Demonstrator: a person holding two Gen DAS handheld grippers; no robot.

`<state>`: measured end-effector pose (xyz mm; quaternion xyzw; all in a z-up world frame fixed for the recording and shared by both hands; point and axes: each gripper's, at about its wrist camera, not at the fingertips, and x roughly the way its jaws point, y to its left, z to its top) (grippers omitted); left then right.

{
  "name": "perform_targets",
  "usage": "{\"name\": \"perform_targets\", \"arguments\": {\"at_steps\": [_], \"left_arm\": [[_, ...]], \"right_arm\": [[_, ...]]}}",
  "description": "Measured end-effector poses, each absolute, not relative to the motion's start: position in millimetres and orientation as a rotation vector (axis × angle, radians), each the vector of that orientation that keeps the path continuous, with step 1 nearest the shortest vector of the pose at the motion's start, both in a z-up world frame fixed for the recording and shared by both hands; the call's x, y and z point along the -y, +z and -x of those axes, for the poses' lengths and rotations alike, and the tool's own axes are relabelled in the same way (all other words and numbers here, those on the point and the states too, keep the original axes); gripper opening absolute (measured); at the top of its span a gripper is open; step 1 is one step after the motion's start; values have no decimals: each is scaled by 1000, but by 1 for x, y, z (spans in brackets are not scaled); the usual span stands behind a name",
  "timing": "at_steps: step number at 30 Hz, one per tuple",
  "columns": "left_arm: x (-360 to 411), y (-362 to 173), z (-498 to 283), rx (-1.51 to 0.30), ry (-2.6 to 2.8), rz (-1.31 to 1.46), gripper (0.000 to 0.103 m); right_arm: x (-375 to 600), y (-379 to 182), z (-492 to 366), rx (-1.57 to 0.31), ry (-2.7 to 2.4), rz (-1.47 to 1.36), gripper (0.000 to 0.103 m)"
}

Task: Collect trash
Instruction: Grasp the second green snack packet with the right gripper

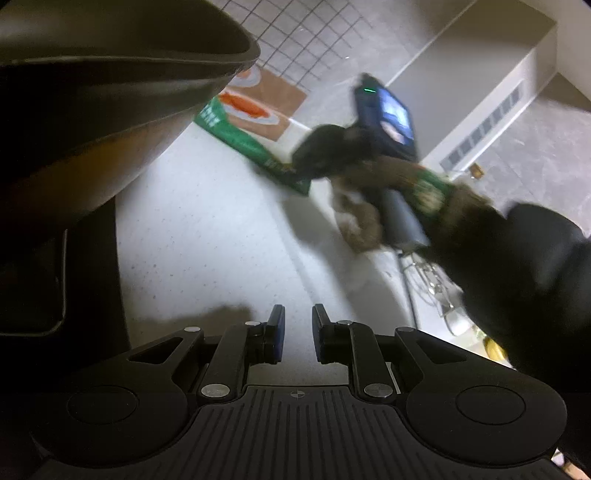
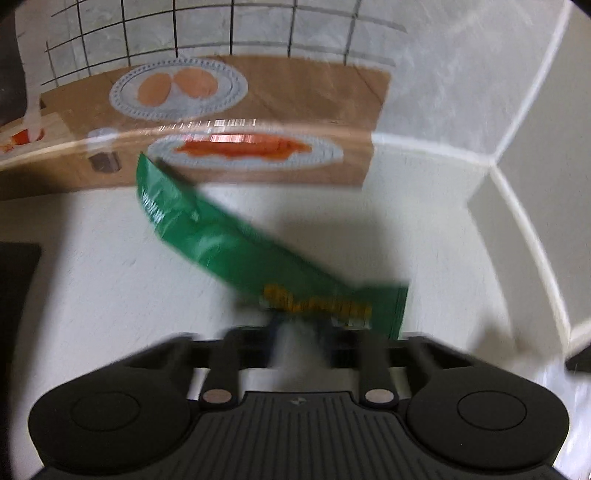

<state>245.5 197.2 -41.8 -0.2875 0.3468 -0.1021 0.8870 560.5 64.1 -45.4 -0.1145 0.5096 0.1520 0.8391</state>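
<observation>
A green snack wrapper (image 2: 240, 247) lies on the white counter, its near end at my right gripper (image 2: 299, 328). The image there is blurred, so I cannot tell whether the jaws hold it. In the left wrist view the same wrapper (image 1: 255, 147) lies by the right gripper (image 1: 314, 158), which the person's hand holds over its end. My left gripper (image 1: 298, 334) hovers low over the counter with a small gap between its fingers and nothing in it. A black bin (image 1: 92, 92) fills the upper left of that view.
A brown food box (image 2: 258, 122) with pictures of plates stands against the tiled wall (image 2: 258, 33) behind the wrapper. A white ledge (image 2: 524, 206) bounds the counter on the right. Keys and small items (image 1: 436, 291) lie at the counter's right edge.
</observation>
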Motion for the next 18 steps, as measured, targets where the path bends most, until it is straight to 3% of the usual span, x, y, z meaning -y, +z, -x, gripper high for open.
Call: {"name": "perform_targets", "arguments": {"at_steps": [11, 18], "left_arm": [[-156, -33, -242, -726, -207, 582, 18], [-136, -33, -230, -786, -145, 544, 18]], "right_arm": [[3, -30, -415, -1200, 472, -5, 2], [38, -6, -386, -1057, 465, 56, 2]]}}
